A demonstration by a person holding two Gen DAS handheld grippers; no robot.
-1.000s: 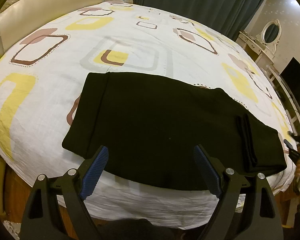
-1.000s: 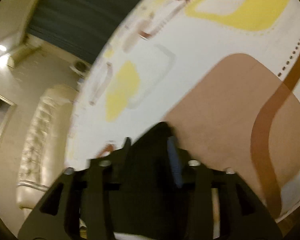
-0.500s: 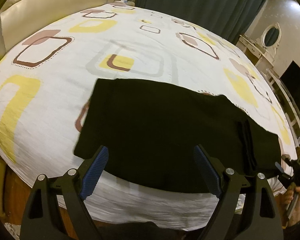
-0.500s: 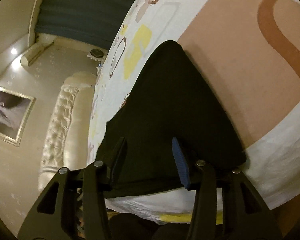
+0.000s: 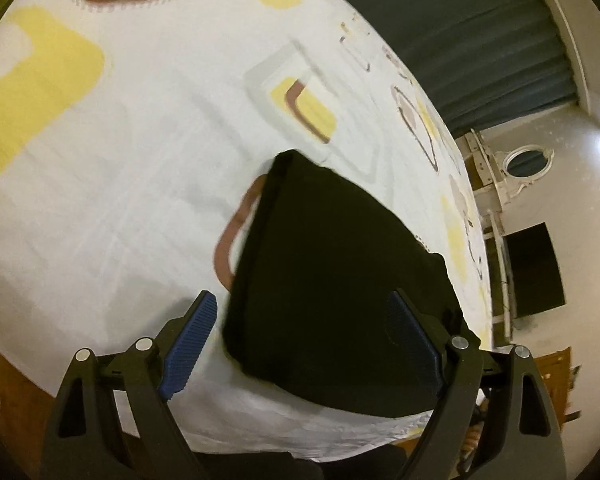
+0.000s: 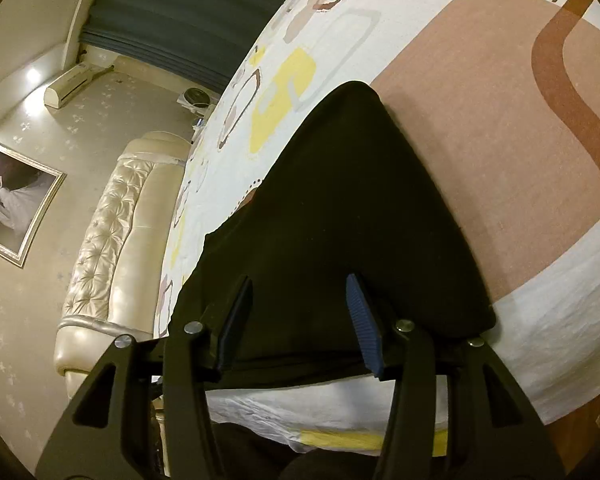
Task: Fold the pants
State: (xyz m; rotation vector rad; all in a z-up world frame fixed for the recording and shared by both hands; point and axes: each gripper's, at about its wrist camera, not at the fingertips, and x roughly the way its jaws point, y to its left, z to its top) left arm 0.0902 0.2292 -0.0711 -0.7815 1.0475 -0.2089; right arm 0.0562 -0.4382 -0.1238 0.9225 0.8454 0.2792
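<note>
Patterned bedsheet point(image 5: 140, 160) is carrying the black pants point(image 5: 332, 280), lying flat in a compact fold at lower centre near the bed's edge. Folding is looking nearly finished, perhaps one fold remaining. Both the left gripper point(image 5: 300, 340) and right gripper point(image 6: 296, 320) are hovering with jaws spread, pinching nothing.

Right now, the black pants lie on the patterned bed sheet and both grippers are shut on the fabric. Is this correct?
Not quite. The black pants do lie on the patterned bed sheet, but neither gripper is shut on them. The left wrist view shows the left gripper with its jaws wide apart, and the right wrist view shows the right gripper open as well, both poised at the near edge.
</note>
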